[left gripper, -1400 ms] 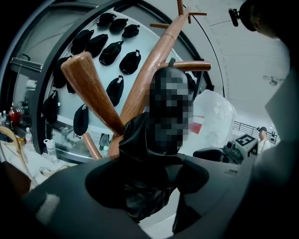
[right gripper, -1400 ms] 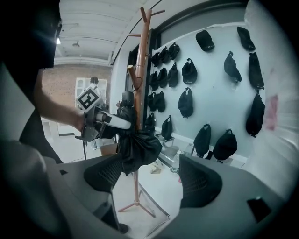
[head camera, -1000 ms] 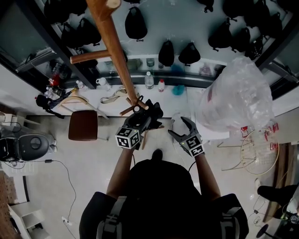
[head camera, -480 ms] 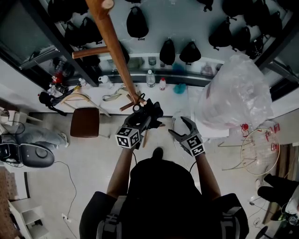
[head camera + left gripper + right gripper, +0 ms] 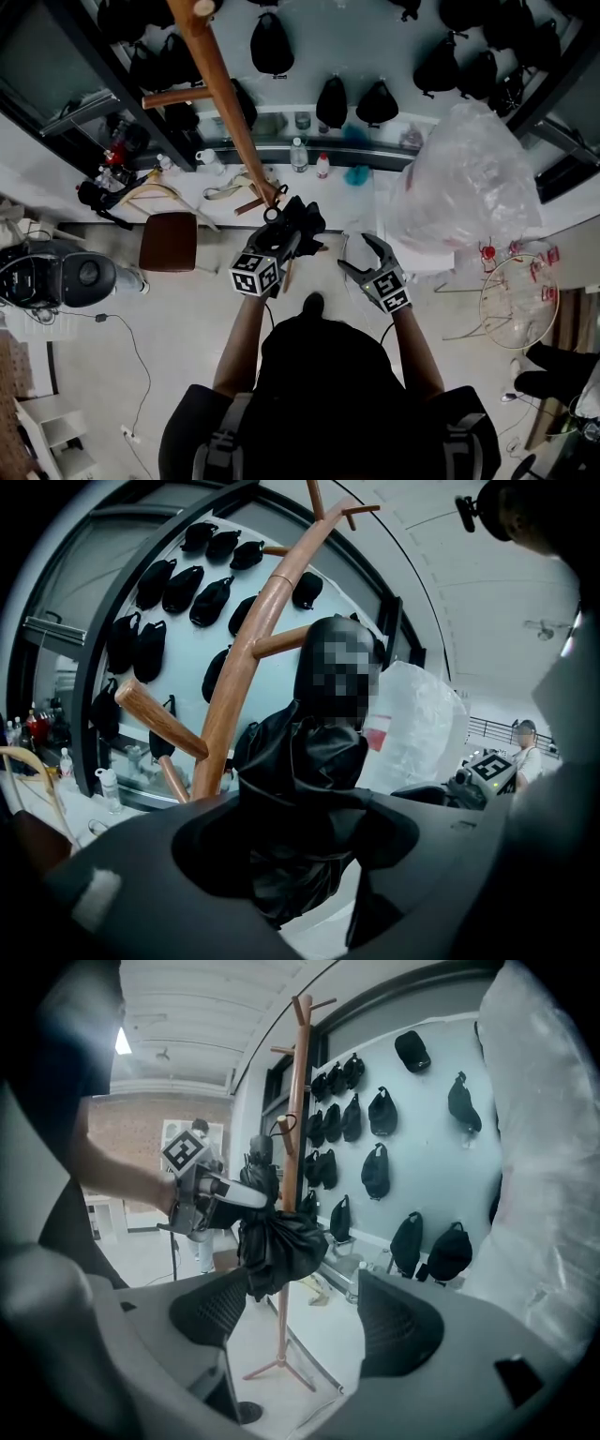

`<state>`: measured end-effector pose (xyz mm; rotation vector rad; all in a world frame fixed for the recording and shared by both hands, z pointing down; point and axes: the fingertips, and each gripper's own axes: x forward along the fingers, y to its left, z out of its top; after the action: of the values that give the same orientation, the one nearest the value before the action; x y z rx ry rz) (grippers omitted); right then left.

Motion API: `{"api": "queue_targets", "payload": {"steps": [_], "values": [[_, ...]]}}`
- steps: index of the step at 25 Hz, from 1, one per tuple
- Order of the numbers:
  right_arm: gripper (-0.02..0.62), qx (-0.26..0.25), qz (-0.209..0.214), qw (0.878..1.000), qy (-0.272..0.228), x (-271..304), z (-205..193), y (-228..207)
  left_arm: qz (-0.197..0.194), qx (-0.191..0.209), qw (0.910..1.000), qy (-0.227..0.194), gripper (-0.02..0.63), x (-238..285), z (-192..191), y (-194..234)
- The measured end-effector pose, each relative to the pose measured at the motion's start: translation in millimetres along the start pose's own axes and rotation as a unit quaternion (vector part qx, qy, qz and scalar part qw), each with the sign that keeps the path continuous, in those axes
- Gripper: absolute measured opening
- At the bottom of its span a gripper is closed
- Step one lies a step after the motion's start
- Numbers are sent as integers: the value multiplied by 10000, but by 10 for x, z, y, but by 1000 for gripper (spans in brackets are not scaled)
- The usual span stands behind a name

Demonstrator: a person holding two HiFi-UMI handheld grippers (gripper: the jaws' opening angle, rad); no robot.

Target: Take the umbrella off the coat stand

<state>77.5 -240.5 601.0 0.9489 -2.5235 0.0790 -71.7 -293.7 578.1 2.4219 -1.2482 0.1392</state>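
Note:
A folded black umbrella (image 5: 305, 220) is held in my left gripper (image 5: 292, 234), whose jaws are shut around its bunched fabric (image 5: 300, 780). It hangs right beside the wooden coat stand (image 5: 230, 112), with its top close to a lower peg (image 5: 284, 1134). Whether its loop is still on that peg I cannot tell. In the right gripper view the left gripper (image 5: 211, 1194) clasps the umbrella (image 5: 277, 1241) in front of the stand's pole (image 5: 297, 1147). My right gripper (image 5: 358, 251) stands open a little to the right, with nothing between its jaws (image 5: 309, 1312).
A big clear plastic bag (image 5: 473, 183) bulges close on the right. Black caps (image 5: 333, 103) hang on the wall behind the stand. A brown stool (image 5: 169, 248) and a cluttered white ledge (image 5: 216, 192) lie to the left; a wire basket (image 5: 516, 300) sits at the right.
Both grippers have shifted slightly, the umbrella still in the left one. The round grey machine on the floor at the left has moved.

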Motion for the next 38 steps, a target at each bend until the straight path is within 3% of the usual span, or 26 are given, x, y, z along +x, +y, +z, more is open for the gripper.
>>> {"api": "queue_targets", "payload": {"steps": [11, 38], "values": [[368, -9, 186, 9998, -24, -223, -100, 67, 177, 45, 9998, 13, 270, -94, -53, -201], [364, -113, 675, 9977, -18, -1030, -672, 271, 826, 46, 9964, 170, 270, -584, -639, -1046]]}}
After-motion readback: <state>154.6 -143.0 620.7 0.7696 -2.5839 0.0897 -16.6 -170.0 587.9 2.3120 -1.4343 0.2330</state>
